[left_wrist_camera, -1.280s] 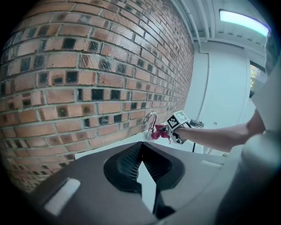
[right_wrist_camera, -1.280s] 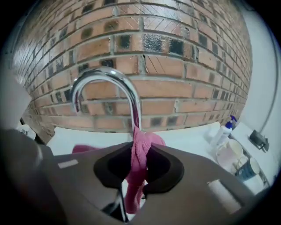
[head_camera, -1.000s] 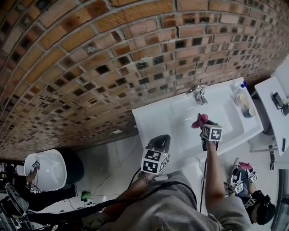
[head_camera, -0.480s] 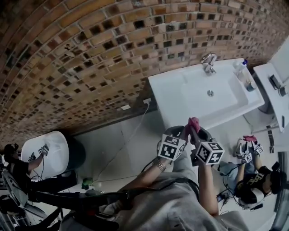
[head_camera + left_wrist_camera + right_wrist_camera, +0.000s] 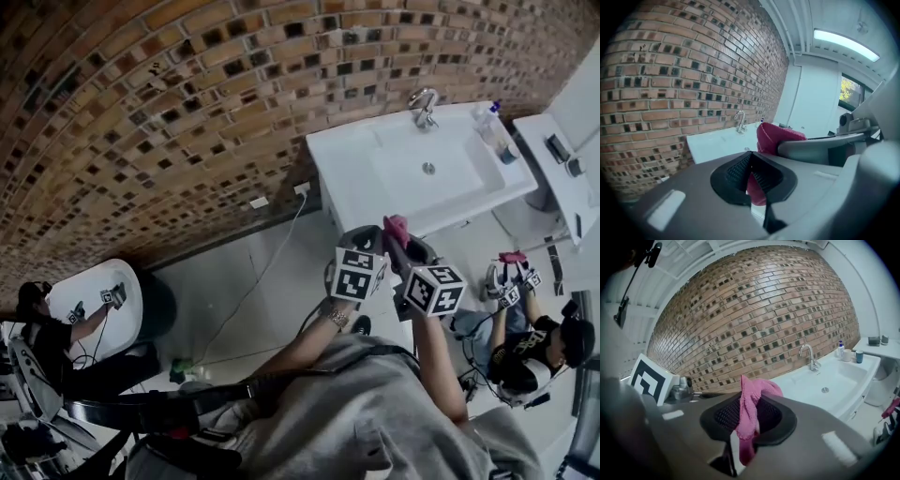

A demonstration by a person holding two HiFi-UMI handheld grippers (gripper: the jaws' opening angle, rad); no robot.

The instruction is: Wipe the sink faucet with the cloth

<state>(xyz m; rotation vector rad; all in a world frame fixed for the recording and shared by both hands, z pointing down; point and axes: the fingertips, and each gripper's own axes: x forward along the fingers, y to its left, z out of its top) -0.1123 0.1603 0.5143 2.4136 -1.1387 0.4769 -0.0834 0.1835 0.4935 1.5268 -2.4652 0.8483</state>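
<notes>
The chrome faucet (image 5: 424,105) stands at the back of the white sink (image 5: 347,169), against the brick wall. Both grippers hang side by side in front of the sink, well short of it. My right gripper (image 5: 412,248) is shut on the pink cloth (image 5: 396,228). In the right gripper view the cloth (image 5: 757,389) sticks up past the right gripper (image 5: 749,404) and hangs below it, with the faucet (image 5: 808,356) far ahead. My left gripper (image 5: 750,154) has its tips together beside the cloth (image 5: 776,136); a pink strip shows in the gap under its pads.
A soap bottle (image 5: 487,120) and a cup (image 5: 507,155) stand on the sink's right end, next to a white shelf (image 5: 562,169). A wall socket (image 5: 302,188) with a cable sits left of the sink. Other people work at bottom right (image 5: 525,347) and far left (image 5: 56,319).
A second ago my right gripper held the cloth over the basin near the faucet. Both grippers have since drawn back from the sink and come together.
</notes>
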